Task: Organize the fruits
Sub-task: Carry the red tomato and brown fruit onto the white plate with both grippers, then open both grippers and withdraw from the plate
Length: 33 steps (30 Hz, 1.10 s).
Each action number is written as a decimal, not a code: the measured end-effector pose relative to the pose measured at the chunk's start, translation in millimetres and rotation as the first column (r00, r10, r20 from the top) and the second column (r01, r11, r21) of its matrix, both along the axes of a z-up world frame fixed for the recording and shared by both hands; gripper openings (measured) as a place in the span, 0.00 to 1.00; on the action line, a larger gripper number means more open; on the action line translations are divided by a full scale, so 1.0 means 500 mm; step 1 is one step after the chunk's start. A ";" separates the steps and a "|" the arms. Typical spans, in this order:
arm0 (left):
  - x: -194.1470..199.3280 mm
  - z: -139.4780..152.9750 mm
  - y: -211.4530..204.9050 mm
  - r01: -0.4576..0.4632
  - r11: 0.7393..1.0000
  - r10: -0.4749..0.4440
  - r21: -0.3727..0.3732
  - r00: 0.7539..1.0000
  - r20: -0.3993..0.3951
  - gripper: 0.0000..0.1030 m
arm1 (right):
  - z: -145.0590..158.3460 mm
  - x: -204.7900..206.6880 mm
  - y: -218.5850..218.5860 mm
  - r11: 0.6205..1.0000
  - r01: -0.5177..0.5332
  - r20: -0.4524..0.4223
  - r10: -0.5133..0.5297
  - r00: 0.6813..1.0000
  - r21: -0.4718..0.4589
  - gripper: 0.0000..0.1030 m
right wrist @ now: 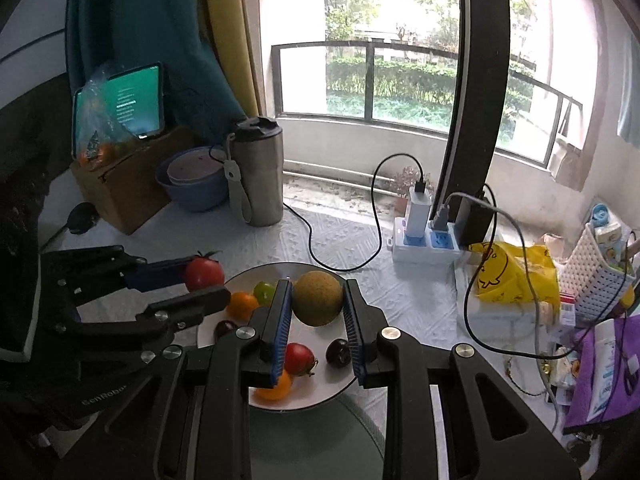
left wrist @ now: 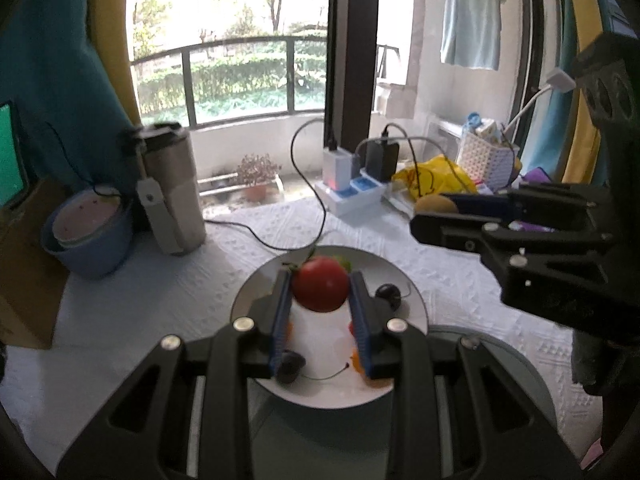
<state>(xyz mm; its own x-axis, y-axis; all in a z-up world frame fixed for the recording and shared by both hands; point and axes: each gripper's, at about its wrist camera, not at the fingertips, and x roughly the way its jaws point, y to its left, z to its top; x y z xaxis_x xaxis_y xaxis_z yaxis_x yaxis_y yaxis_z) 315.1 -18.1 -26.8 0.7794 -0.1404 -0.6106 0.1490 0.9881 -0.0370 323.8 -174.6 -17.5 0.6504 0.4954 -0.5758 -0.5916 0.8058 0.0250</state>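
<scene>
My left gripper (left wrist: 320,290) is shut on a red tomato (left wrist: 320,289) and holds it above the white plate (left wrist: 408,300). It also shows at the left of the right wrist view (right wrist: 208,284) with the tomato (right wrist: 203,274). My right gripper (right wrist: 318,300) is shut on a tan round fruit (right wrist: 317,298) above the same plate (right wrist: 332,380). On the plate lie an orange (right wrist: 241,305), a green fruit (right wrist: 264,293), a small red tomato (right wrist: 299,359), dark cherries (right wrist: 338,353) and another orange (right wrist: 276,390). The right gripper shows at the right of the left wrist view (left wrist: 436,216).
A grey round tray (right wrist: 320,432) lies under the near plate edge. A steel tumbler (right wrist: 258,172), a blue bowl (right wrist: 192,184) and a cardboard box (right wrist: 128,184) stand at the back left. A power strip (right wrist: 424,244) with cables, a yellow bag (right wrist: 516,276) and a white basket (right wrist: 596,276) sit at the right.
</scene>
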 end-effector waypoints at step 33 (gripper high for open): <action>0.112 -0.145 -0.020 0.006 0.999 -0.013 -0.033 0.980 -0.198 0.31 | -0.167 0.124 0.021 0.999 0.033 -0.194 -0.040 0.980 -0.038 0.27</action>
